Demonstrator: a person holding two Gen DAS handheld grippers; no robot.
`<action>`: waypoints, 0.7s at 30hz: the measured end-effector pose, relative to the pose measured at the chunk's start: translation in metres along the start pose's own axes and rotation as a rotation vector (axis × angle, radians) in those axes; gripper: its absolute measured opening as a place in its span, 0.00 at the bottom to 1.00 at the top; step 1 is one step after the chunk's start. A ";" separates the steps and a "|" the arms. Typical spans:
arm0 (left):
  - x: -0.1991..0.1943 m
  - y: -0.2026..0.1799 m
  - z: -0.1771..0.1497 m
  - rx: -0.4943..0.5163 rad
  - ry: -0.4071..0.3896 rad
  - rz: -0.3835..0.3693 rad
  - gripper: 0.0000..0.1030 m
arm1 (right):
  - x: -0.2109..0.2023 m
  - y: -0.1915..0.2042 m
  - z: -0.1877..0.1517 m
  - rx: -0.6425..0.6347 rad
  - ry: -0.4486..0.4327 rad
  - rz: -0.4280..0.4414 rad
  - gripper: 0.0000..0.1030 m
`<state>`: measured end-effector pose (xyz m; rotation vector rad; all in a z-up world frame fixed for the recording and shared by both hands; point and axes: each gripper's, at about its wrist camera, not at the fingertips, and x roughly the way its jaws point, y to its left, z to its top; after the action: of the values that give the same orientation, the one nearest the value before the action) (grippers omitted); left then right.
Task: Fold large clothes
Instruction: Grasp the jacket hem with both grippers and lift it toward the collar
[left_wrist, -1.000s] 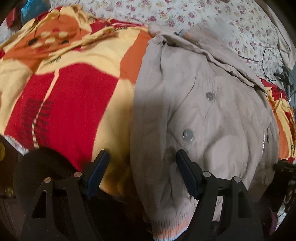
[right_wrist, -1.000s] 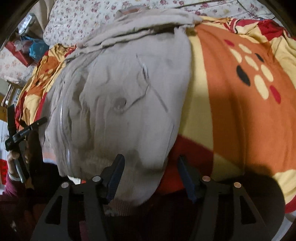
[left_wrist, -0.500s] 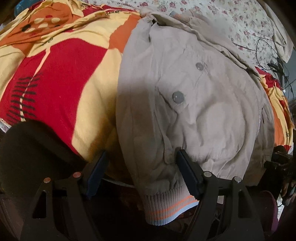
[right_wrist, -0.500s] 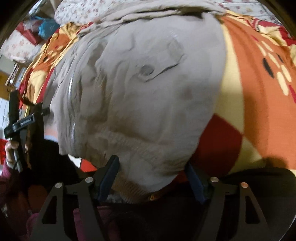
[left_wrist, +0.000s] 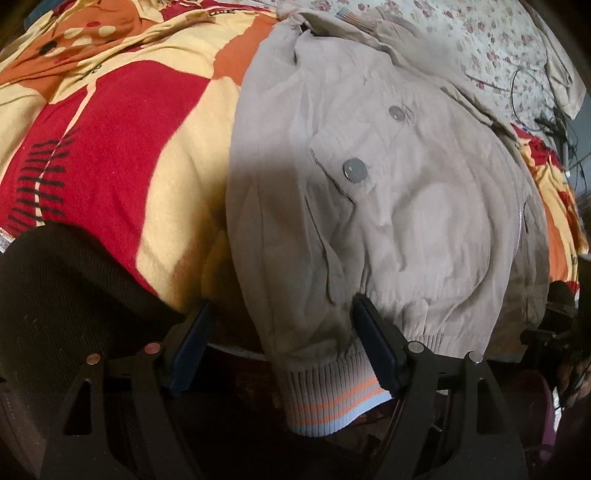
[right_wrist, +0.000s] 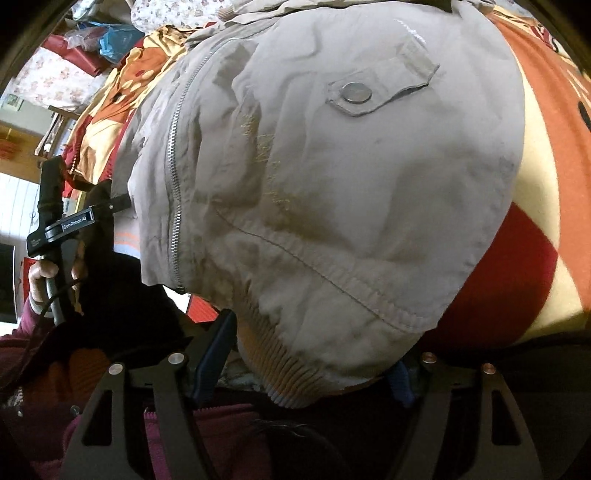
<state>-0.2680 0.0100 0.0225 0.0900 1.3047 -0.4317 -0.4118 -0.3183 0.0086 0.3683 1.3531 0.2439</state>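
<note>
A beige zip jacket (left_wrist: 388, 192) with snap buttons lies front up on a red, yellow and orange blanket (left_wrist: 110, 147). Its ribbed hem with orange and blue stripes (left_wrist: 328, 398) hangs over the near bed edge. My left gripper (left_wrist: 284, 343) is open, its jaws astride the hem's left corner. In the right wrist view the jacket (right_wrist: 332, 177) fills the frame. My right gripper (right_wrist: 310, 362) is open around the hem's right corner (right_wrist: 291, 369). Its right finger is partly hidden under cloth. The left gripper also shows at the left of the right wrist view (right_wrist: 62, 225).
A floral sheet (left_wrist: 461, 33) covers the far bed. Cables (left_wrist: 546, 110) lie at the far right. A dark cloth (left_wrist: 55, 302) lies at the near left edge. Bags and clutter (right_wrist: 99, 40) stand beyond the bed.
Both grippers have drawn back and down towards the jacket's hem. The hem now sits between each pair of open jaws at the bed edge.
</note>
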 end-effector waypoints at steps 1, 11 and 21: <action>0.000 -0.001 -0.001 0.007 0.005 0.006 0.75 | 0.001 0.001 0.000 -0.001 0.001 0.004 0.72; 0.001 -0.009 -0.008 0.025 0.045 0.029 0.75 | 0.004 0.002 -0.002 -0.011 0.010 -0.011 0.73; 0.004 -0.015 -0.010 0.031 0.052 0.035 0.75 | 0.004 -0.002 -0.003 0.000 0.001 -0.018 0.57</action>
<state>-0.2814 -0.0018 0.0188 0.1509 1.3459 -0.4222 -0.4139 -0.3180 0.0040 0.3557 1.3564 0.2293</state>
